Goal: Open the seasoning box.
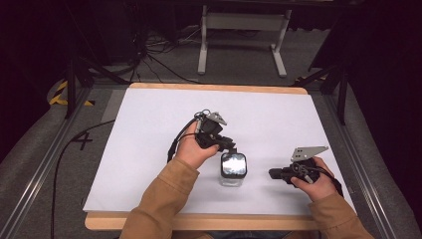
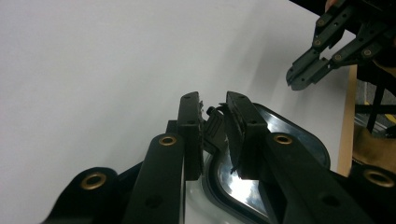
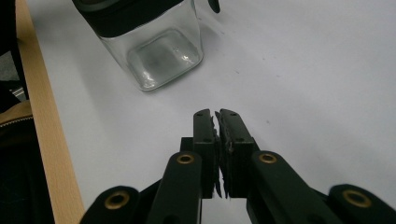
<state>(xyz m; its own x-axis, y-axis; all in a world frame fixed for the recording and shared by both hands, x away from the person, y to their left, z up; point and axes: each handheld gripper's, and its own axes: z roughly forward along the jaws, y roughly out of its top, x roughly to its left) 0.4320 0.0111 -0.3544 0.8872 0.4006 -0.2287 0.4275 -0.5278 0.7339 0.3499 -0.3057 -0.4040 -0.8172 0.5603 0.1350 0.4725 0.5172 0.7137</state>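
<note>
A square glass jar (image 1: pixel 233 169) with a black-rimmed lid (image 2: pixel 280 128) is seen standing upright on the white table sheet (image 1: pixel 149 149), near the front edge, at about 6 o'clock from the middle of the sheet. Through its clear walls in the right gripper view (image 3: pixel 159 56) nothing can be seen inside, and the bottom appears bare. No label, brand or writing can be read on the jar or on the lid. A small black latch (image 2: pixel 214 128) at the edge of the lid is placed between the jaws of the left gripper (image 2: pixel 215 100); the jaws are brought close together around it, with a narrow gap left, and it cannot be told for sure whether the pads press on it. This gripper is held by the left hand (image 1: pixel 191 149) at about 10 o'clock from the jar, just beside its lid. The right gripper (image 3: pixel 217 114) is found at about 3 o'clock from the jar, apart from it, in the right hand (image 1: pixel 318 179); its jaws are closed together on nothing, with the pads touching. Orange-brown sleeves (image 1: pixel 159 199) are seen coming in from the bottom.
</note>
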